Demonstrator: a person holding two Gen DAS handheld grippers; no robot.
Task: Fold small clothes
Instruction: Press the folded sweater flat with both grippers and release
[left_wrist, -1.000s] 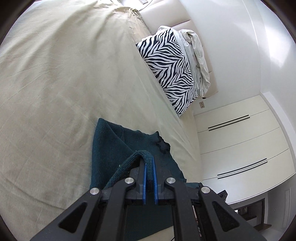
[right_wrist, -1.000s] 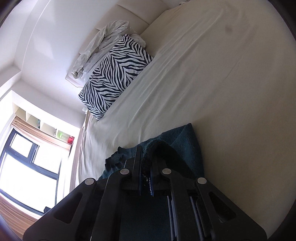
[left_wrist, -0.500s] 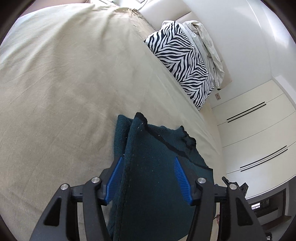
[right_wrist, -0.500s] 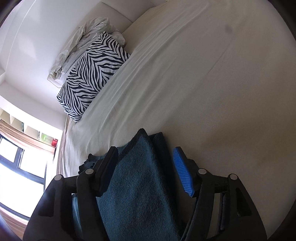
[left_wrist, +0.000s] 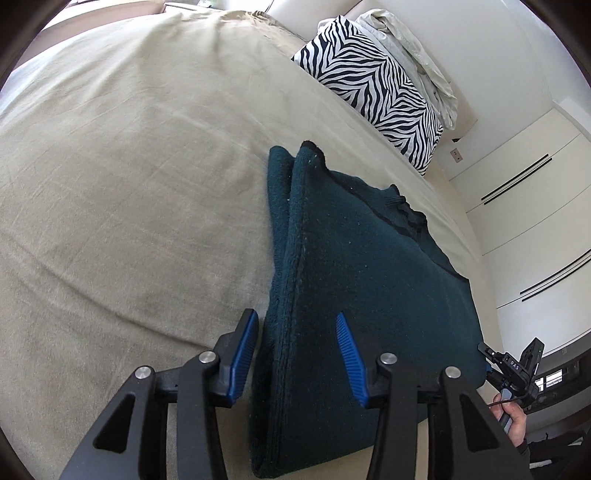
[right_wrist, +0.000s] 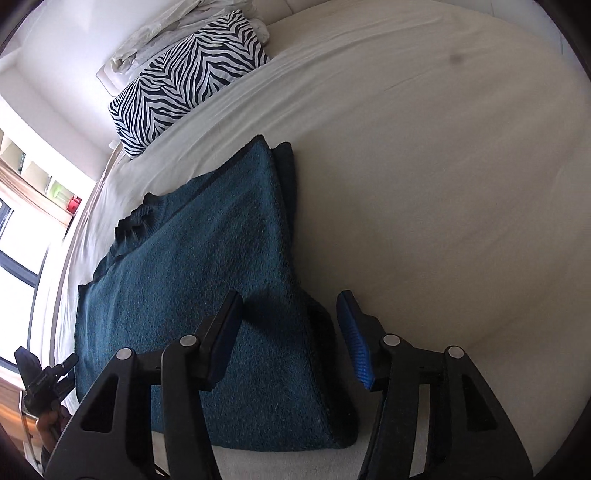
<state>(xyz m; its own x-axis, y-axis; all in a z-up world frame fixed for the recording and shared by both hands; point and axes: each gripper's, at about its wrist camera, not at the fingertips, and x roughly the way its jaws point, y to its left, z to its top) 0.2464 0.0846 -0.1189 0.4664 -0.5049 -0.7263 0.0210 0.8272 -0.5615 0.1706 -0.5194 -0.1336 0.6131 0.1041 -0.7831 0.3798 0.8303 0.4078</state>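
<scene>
While both grippers hang just above the near end of it, the dark teal sweater (left_wrist: 369, 280) lies folded on the bed (left_wrist: 129, 184), close to the near edge, with its collar (right_wrist: 135, 219) pointing off to one side and a doubled edge running away toward the pillow. The left gripper (left_wrist: 301, 352) has its blue fingers (left_wrist: 243, 350) spread wide with nothing between them but air, straddling that stacked edge, and the right gripper (right_wrist: 291, 339) is just as wide apart over the opposite corner, holding nothing. This is a thick, fuzzy knit, so I'd judge it soft and floppy, with a bit of weight for its size, and grippy rather than slippery against the ribbed pads. It will sag and the layers may slide apart if only the top one is pinched, so the best hold looks like the thick folded edge near each corner, all layers together. Around it, the bed sheet is open and smooth, a zebra-striped pillow (left_wrist: 376, 88) and a crumpled pale cloth (left_wrist: 410, 55) sit well apart by the headboard, and white cupboards (left_wrist: 528, 229) stand beyond. Nothing blocks the way; whether the sweater's far sleeve is tucked neatly underneath I can't quite tell.
</scene>
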